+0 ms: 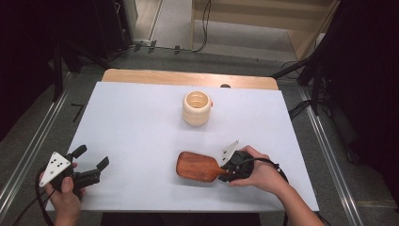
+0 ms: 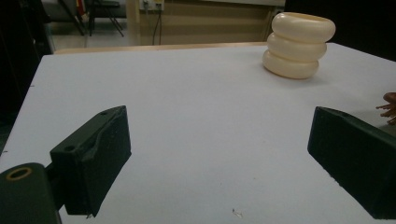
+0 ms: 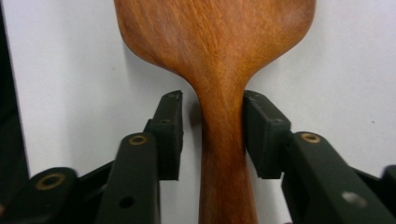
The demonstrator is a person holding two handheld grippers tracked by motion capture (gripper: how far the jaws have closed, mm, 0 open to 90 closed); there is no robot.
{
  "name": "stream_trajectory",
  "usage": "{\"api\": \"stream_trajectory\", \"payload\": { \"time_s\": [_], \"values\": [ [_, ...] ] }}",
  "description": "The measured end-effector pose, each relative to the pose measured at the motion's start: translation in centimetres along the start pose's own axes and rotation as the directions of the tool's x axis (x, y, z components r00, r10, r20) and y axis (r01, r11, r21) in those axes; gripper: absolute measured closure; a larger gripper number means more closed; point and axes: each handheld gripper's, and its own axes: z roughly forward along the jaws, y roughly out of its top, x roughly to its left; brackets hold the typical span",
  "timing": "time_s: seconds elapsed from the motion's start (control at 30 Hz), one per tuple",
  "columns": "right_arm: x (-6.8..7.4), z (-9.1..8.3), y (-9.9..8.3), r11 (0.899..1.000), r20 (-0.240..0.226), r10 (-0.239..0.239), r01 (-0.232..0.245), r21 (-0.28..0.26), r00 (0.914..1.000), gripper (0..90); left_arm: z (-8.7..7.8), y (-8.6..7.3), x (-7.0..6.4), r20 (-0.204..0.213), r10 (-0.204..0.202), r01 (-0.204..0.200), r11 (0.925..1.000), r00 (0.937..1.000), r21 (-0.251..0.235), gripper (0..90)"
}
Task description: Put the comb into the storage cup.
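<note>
A brown wooden hairbrush point(image 1: 197, 167) lies bristles down on the white table point(image 1: 141, 122), near the front right. My right gripper point(image 1: 225, 173) straddles its handle. In the right gripper view the brush handle point(image 3: 219, 60) runs up between the jaws of the right gripper point(image 3: 212, 126); one jaw touches it and the other stands a narrow gap off. My left gripper point(image 1: 92, 156) rests at the front left, jaws wide apart with nothing between them, as the left gripper view also shows for the left gripper point(image 2: 219, 140). The brush's bristles point(image 2: 390, 105) peek in at that view's right edge.
A cream ribbed cup point(image 1: 196, 108) stands upright at the table's middle back, also the cream cup point(image 2: 299, 44) in the left gripper view. A bare wooden strip point(image 1: 188, 77) runs along the far edge. Dark stands and cables flank the table.
</note>
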Motion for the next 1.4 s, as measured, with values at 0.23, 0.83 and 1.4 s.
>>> {"api": "stream_trajectory", "payload": {
  "time_s": [0.23, 0.83, 1.4],
  "values": [
    [0.2, 0.0, -0.3, 0.999, 0.0, 0.014, -0.014, -0.034, 0.9999, 70.0, 0.0, 0.0, 0.0, -0.002, 0.001, -0.001, 1.0, 1.0, 0.001, 6.0],
    [1.4, -0.1, -1.6, 0.974, 0.021, 0.088, -0.082, -0.21, 0.9959, 70.3, 0.0, 0.0, -0.1, -0.005, 0.002, -0.002, 1.0, 1.0, 0.002, 6.0],
    [1.8, -1.4, -1.4, 0.927, 0.035, 0.147, -0.125, -0.352, 0.9886, 70.2, 0.1, 0.3, -0.5, 0.002, 0.023, -0.023, 0.9995, 0.9997, 0.019, 6.0]
  ]
}}
